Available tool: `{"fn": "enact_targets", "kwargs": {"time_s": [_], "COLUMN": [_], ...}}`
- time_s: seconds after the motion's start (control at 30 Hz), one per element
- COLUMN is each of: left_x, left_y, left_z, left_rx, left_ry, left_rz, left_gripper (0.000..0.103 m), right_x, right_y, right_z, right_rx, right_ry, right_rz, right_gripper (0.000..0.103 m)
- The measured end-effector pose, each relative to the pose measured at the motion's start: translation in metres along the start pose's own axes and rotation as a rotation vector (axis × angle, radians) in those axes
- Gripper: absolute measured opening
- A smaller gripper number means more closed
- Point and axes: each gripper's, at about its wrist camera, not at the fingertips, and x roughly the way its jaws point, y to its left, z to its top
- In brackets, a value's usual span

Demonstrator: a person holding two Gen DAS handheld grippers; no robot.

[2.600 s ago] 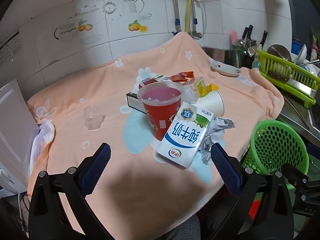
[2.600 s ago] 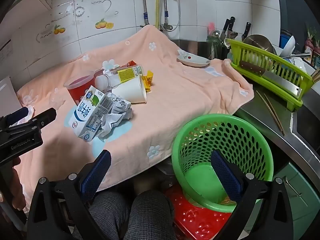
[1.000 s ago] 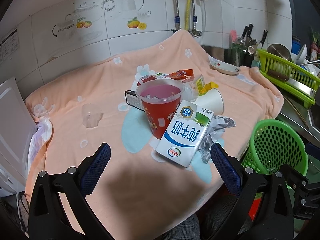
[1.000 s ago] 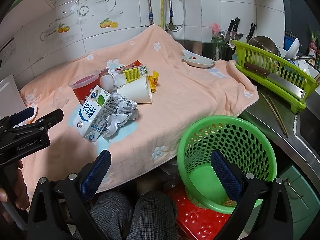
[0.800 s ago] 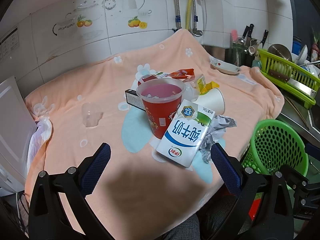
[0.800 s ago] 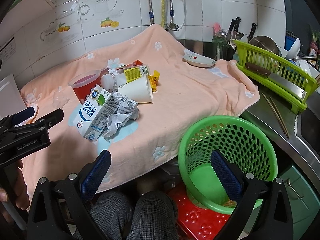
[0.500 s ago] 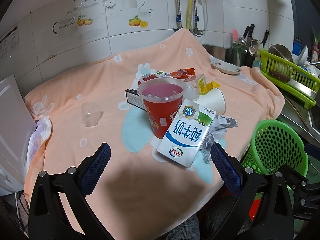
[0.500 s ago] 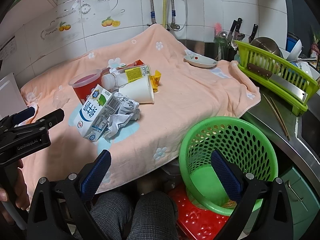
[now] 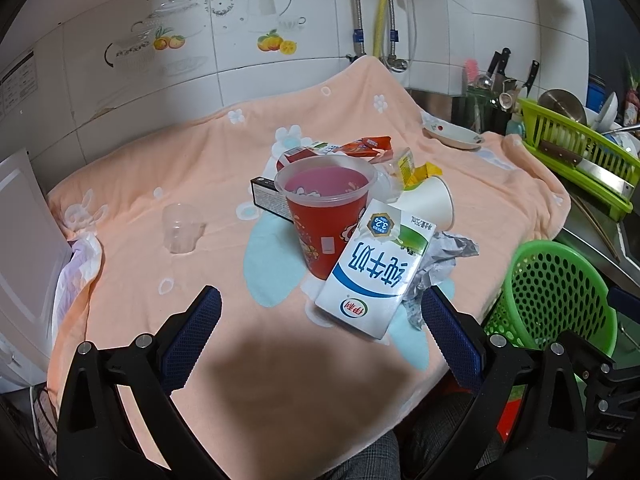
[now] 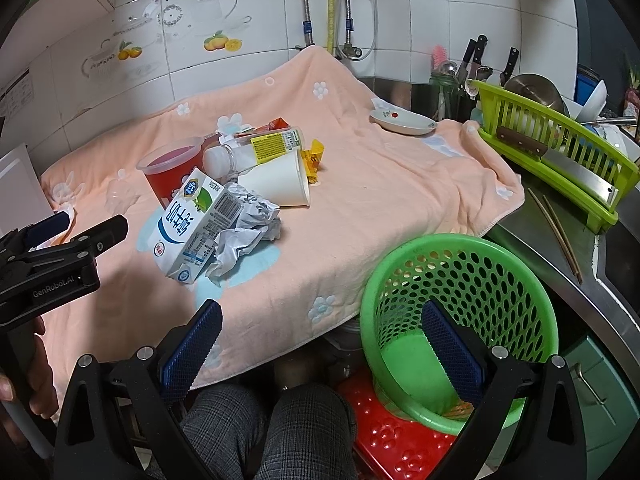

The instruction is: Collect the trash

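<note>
A heap of trash lies on the peach cloth (image 9: 192, 176): a white and blue milk carton (image 9: 374, 268) leans on a red plastic cup (image 9: 326, 216), with crumpled foil (image 9: 442, 256), a white paper cup (image 9: 430, 202) on its side, a plastic bottle (image 10: 260, 146), wrappers (image 9: 366, 146) and a small clear cup (image 9: 182, 228). My left gripper (image 9: 320, 336) hovers open just short of the carton, holding nothing. My right gripper (image 10: 320, 344) hangs open and empty over the table's front edge, beside the green mesh basket (image 10: 460, 320).
A small white dish (image 10: 402, 120) rests on the cloth's far right corner. A green dish rack (image 10: 560, 148) with a cleaver and bowls stands on the steel counter (image 10: 560, 248). Chopsticks (image 10: 558, 232) lie there. A red stool (image 10: 400, 432) and the person's checked trousers (image 10: 264, 432) are below.
Both grippers have drifted only slightly; the right wrist view has shifted a little toward the table. Nothing on the cloth has moved.
</note>
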Motion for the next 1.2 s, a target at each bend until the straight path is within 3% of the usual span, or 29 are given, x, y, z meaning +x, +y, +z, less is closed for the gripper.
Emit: {"fn": "enact_targets", "kwargs": {"time_s": [0.37,0.87,1.07,1.2], "left_x": [0.008,0.016,0.026,0.034], "left_y": [0.008,0.052,0.047,0.034], "left_z": [0.003,0.011,0.008,0.006], "left_rx": [-0.023,-0.096,-0.068,-0.039], "left_ry": [0.019,0.022,0.05,0.073], "left_rz": [0.004,0.059,-0.013,-0.107], "left_gripper": [0.098,0.098,0.098,0.097], "right_x": [0.008,0.026,0.027,0.03], "right_y": [-0.001,0.044,0.041,0.031], "right_z": [0.008,0.034,0.047,0.051], "right_rx": [-0.009,-0.08,-0.093,-0.089], "right_ry": [-0.003,0.003,-0.009,-0.006], "right_rz": [0.019,0.166,0.156,0.138], "right_gripper": [0.097,0.097,0.097,0.097]}}
